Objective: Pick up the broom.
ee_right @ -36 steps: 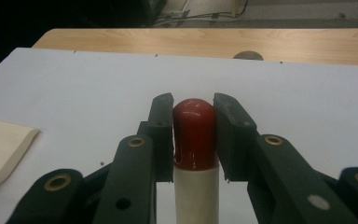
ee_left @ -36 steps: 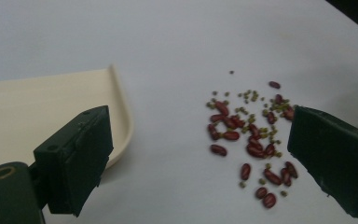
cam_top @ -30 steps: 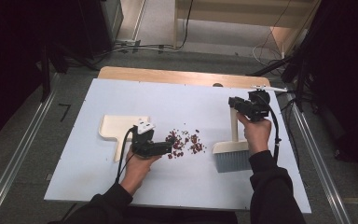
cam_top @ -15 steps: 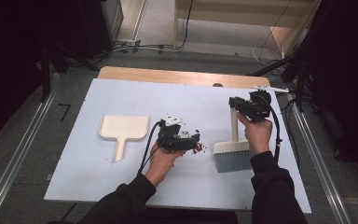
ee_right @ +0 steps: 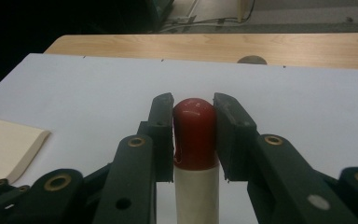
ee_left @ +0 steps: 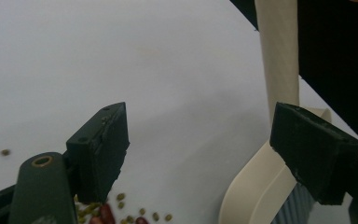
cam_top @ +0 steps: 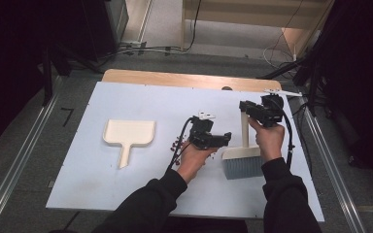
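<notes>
**Brush held upright, left gripper near the beans**

In the high view, the right gripper [cam_top: 245, 108] is clamped on the top of the brush handle [cam_top: 245, 131]. The brush [cam_top: 243, 162] stands upright on the white table [cam_top: 97, 189], with its grey bristles down on the surface. The left gripper [cam_top: 225, 138] is just beside the brush head and points toward it. Some small beans [cam_top: 175, 144] lie on the table beside the left hand. The cream dustpan [cam_top: 127, 134] lies flat, well apart from the brush, on the left part of the table.

In the left gripper view, the jaws stand apart with nothing between them; they have just been closing a little. The brush handle [ee_left: 279, 56] rises near the right jaw, and the cream brush head [ee_left: 256, 186] is below it. Beans [ee_left: 135, 212] lie near the left jaw.

In the right gripper view, the two jaws press on the red cap [ee_right: 194, 130] of the handle, one on each side. A corner of the dustpan [ee_right: 9, 144] is at the left.
</notes>
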A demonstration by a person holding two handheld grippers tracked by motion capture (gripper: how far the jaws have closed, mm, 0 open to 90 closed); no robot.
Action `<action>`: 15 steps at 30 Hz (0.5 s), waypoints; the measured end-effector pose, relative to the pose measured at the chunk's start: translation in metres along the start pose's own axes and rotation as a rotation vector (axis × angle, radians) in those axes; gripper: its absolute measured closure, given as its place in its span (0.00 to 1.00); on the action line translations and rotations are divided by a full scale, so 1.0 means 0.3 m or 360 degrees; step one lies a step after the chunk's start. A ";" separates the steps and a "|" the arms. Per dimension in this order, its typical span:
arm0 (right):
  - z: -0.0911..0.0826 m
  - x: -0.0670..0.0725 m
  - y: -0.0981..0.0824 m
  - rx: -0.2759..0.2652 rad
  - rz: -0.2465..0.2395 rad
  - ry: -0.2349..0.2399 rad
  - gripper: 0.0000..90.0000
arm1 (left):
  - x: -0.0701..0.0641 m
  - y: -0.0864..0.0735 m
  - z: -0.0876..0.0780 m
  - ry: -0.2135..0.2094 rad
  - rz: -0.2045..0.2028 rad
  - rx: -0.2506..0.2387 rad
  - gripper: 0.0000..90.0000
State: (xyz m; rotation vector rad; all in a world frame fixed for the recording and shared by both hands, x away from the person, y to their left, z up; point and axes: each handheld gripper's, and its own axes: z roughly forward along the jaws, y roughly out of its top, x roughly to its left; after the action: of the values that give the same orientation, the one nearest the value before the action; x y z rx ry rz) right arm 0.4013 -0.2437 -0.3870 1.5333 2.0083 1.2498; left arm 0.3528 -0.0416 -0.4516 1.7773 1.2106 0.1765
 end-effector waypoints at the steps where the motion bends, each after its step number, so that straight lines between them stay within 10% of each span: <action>1: 0.000 0.000 0.000 0.0000 0.0000 0.0000 0.75 | -0.008 0.003 0.010 -0.0001 0.0000 -0.0002 0.24; 15: 0.006 0.002 -0.002 0.0004 -0.0004 0.0010 0.75 | -0.077 0.037 0.091 -0.0058 0.0018 0.0002 0.27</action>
State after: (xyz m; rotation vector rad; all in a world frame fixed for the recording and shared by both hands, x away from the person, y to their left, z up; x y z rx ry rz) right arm 0.4019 -0.2423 -0.3883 1.5294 2.0162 1.2528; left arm 0.3642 -0.0772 -0.4496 1.7818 1.1754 0.1495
